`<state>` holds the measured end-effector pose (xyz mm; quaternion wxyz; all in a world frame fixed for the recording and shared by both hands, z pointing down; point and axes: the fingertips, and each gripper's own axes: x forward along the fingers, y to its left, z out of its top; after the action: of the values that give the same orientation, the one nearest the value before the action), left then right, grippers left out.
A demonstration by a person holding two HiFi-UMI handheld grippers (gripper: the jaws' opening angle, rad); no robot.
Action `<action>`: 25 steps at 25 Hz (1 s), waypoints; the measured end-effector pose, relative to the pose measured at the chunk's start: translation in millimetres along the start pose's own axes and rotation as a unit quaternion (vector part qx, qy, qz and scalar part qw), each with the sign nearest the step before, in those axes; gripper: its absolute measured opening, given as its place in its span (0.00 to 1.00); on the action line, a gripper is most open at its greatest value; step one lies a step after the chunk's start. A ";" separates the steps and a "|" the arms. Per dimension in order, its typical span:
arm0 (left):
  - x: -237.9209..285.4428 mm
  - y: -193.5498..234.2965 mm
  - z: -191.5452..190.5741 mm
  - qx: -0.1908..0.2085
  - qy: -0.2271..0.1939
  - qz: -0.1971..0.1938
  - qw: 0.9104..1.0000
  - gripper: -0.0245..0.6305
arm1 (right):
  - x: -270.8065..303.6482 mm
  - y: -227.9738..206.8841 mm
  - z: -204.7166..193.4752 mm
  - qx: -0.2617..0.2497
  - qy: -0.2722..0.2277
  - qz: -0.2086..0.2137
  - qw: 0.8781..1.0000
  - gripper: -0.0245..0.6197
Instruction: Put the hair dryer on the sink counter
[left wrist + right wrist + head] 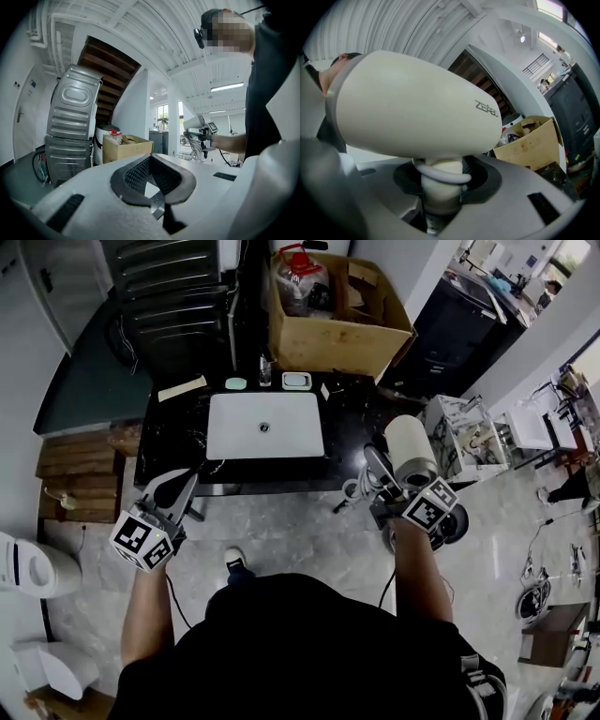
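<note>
A cream hair dryer (411,448) is held by its handle, barrel up, in my right gripper (384,474), to the right of and just in front of the black sink counter (173,423). In the right gripper view the barrel (417,108) fills the frame. The right gripper (443,180) is shut on the handle, and a loop of grey cord (443,172) wraps the handle. My left gripper (173,482) hangs at the counter's front left corner. It (150,161) is shut with nothing in it. The left gripper view also shows the hair dryer (194,124) far off.
A white basin (265,425) is set in the counter, with a small dish (296,381), a soap bar (235,383) and a bottle (265,369) behind it. A cardboard box (337,334) stands behind, wooden boards (80,474) and a toilet (28,568) to the left, and clutter at the right.
</note>
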<state>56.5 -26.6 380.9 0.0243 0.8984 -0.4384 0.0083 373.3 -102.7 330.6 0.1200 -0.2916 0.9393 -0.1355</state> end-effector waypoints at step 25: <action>-15.5 166.2 7.1 -0.015 -0.004 -0.025 1.000 0.06 | 162.7 18.8 -24.0 -0.003 0.013 -0.016 1.000 0.30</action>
<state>-84.0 -116.9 379.3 0.0358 0.9085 -0.4163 -0.0023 225.9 -177.8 323.1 0.1051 -0.3055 0.9362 -0.1381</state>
